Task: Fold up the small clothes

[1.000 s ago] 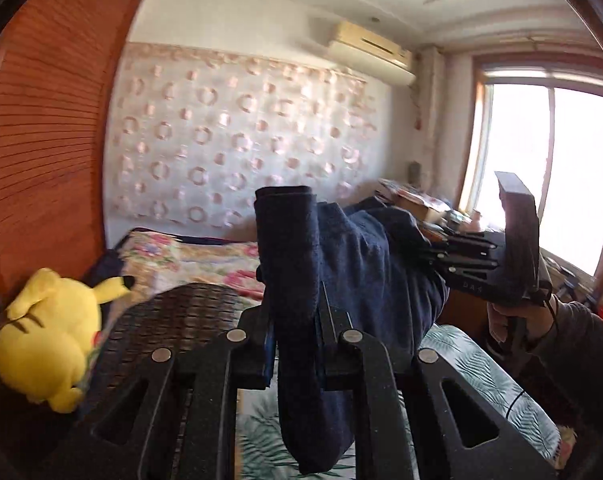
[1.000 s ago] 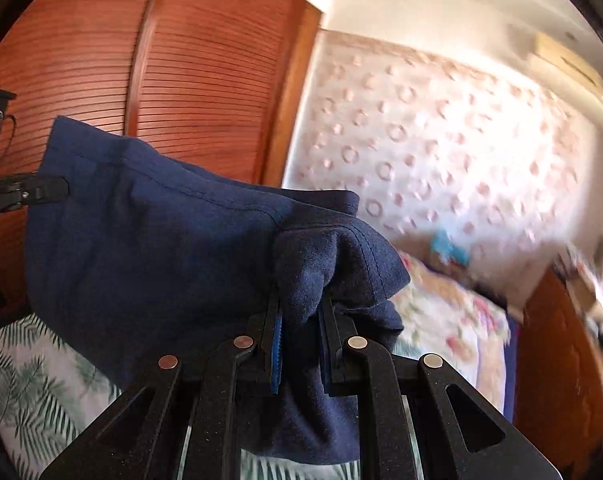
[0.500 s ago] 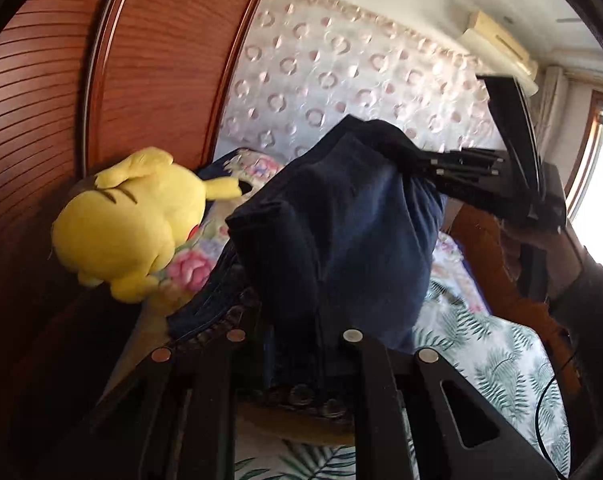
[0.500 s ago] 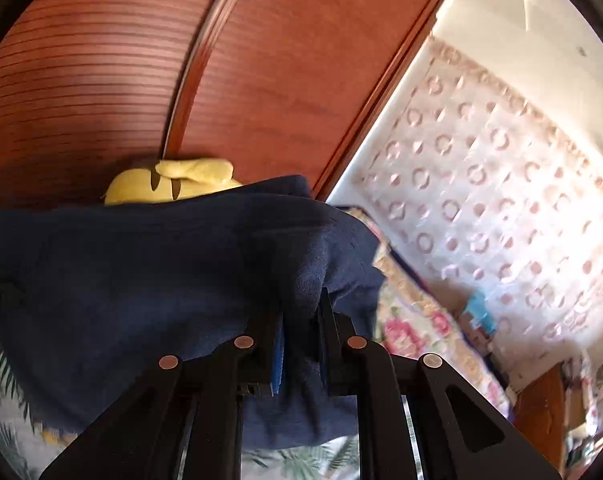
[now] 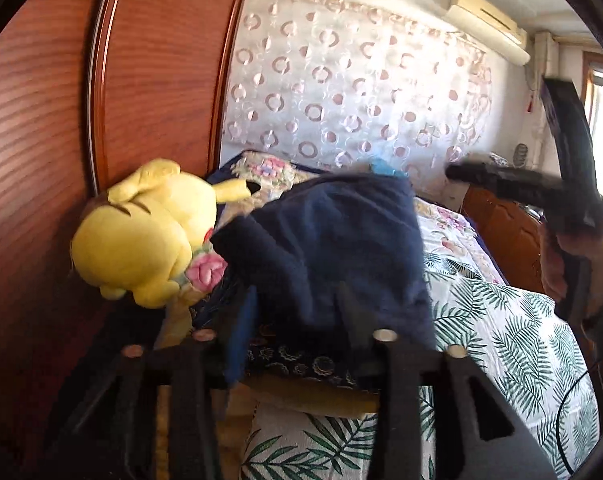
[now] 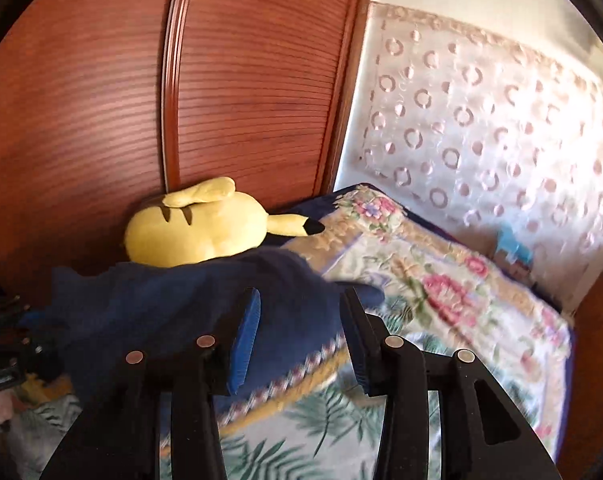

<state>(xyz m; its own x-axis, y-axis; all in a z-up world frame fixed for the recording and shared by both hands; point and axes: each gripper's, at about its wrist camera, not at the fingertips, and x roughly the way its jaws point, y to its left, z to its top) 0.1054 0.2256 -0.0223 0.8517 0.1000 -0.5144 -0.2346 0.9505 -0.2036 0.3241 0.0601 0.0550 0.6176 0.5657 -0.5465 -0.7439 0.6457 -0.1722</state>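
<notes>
A dark navy garment (image 5: 333, 248) lies in a folded heap on the bed beside the yellow plush toy. It also shows in the right wrist view (image 6: 173, 312). My left gripper (image 5: 297, 320) is open, its fingers spread on either side of the cloth's near edge. My right gripper (image 6: 301, 324) is open too, its fingers apart over the garment's right end. The right gripper also shows in the left wrist view (image 5: 501, 178), lifted off to the right of the garment.
A yellow plush toy (image 5: 141, 240) leans against the wooden wardrobe (image 5: 101, 120) at the left. A flowered quilt (image 6: 441, 280) and a leaf-print sheet (image 5: 501, 340) cover the bed. A wooden headboard (image 5: 501, 236) stands at the far right.
Both grippers carried the navy garment down to the bed by the plush toy, then opened and let it go. The right gripper has drawn back from the cloth.
</notes>
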